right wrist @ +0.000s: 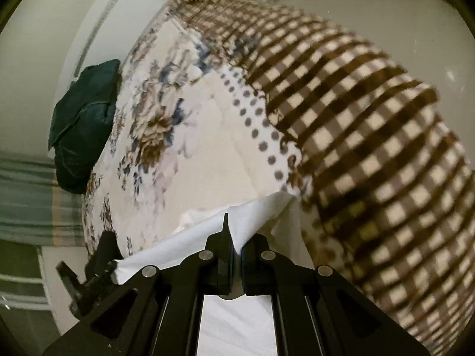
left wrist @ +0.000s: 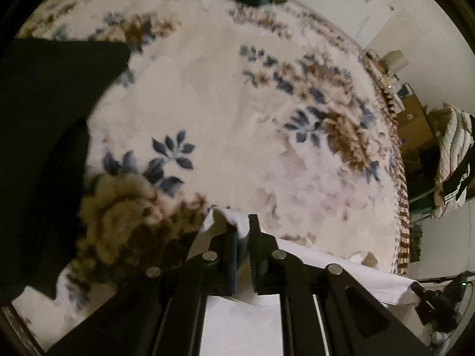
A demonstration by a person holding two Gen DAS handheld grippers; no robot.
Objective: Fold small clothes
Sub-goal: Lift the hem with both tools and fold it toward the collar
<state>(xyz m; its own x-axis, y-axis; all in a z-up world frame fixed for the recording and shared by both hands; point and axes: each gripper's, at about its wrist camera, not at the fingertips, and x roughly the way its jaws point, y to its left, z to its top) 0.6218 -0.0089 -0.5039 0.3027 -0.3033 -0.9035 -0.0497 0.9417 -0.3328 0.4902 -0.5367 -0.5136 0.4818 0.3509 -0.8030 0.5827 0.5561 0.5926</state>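
White cloth (left wrist: 243, 323) hangs stretched between our two grippers, low at the near edge of both wrist views and above a flowered blanket (left wrist: 237, 118). Our left gripper (left wrist: 241, 231) is clenched on one corner, which bunches out past its fingertips. Our right gripper (right wrist: 236, 244) is clamped on another edge of the same cloth (right wrist: 237, 323), a fold rising just beyond its tips. On the blanket, to the left in the left view, lies a flat black garment (left wrist: 50, 103). A dark green bundle (right wrist: 86, 118) sits at the blanket's far edge, and brown checked fabric (right wrist: 371, 136) covers the right side.
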